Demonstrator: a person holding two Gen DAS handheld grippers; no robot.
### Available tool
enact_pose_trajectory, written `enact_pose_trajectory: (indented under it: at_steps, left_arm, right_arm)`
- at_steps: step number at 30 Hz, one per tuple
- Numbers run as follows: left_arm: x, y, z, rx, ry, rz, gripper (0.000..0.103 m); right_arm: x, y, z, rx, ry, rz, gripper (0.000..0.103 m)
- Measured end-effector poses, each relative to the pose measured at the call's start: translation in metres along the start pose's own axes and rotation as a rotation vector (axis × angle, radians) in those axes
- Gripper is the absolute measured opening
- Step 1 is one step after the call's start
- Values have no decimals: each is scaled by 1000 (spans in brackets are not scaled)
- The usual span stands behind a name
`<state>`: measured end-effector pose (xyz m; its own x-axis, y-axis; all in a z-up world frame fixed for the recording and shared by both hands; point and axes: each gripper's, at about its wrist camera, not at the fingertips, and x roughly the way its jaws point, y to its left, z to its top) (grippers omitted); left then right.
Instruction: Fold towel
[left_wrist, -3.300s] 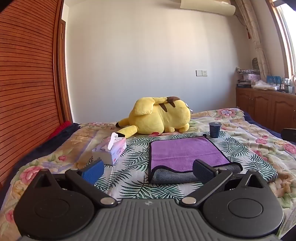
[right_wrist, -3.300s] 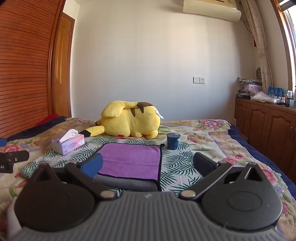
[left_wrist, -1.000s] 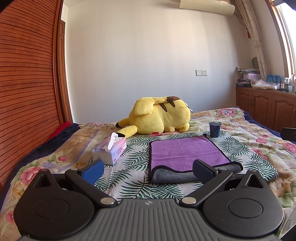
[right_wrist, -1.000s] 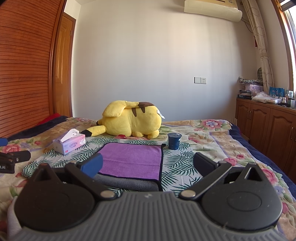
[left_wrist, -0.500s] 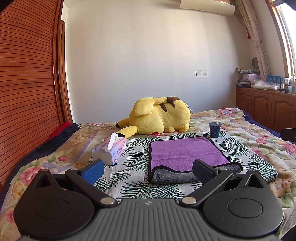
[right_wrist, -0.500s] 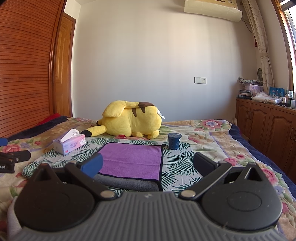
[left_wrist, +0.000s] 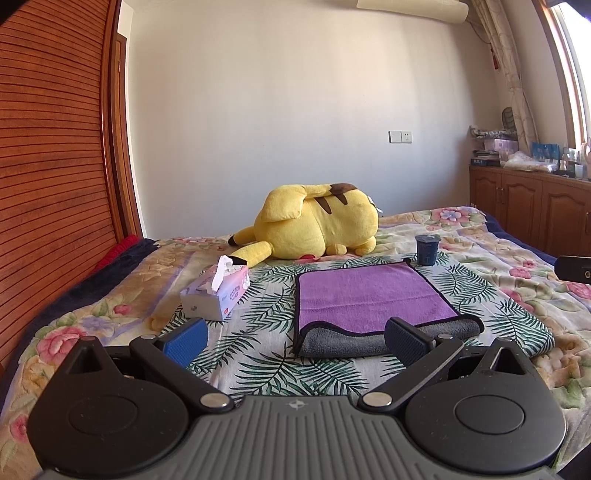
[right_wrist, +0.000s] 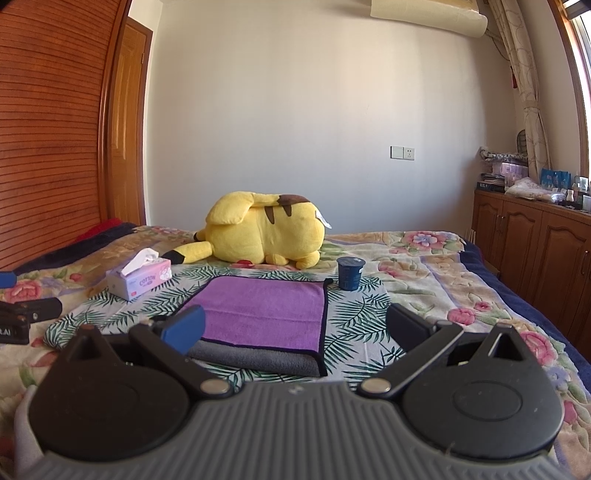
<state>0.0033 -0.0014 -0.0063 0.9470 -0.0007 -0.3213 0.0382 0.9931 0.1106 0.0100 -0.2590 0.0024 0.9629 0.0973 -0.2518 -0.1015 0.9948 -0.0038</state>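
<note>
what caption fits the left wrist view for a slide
Open left gripper poised before a purple towel on the bed.

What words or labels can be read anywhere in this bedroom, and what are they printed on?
"COTTON": on the side of the tissue box.
"AI": end of a cut-off label on the black left hand-held gripper at the frame's edge.
Smaller print on the tissue box: too small to read.
Boxes on the cabinet: too blurred.
</note>
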Motion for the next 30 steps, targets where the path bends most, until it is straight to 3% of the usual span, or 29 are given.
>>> enact_pose_trajectory:
  at_steps: [19, 30]
  left_arm:
    - [33, 0, 8, -1, 90, -36, 87]
    - [61, 0, 11, -14, 147, -78, 87]
  right_arm:
    - [33, 11, -3, -53, 68, 42, 103]
    - [65, 14, -7, -66, 173, 103, 103]
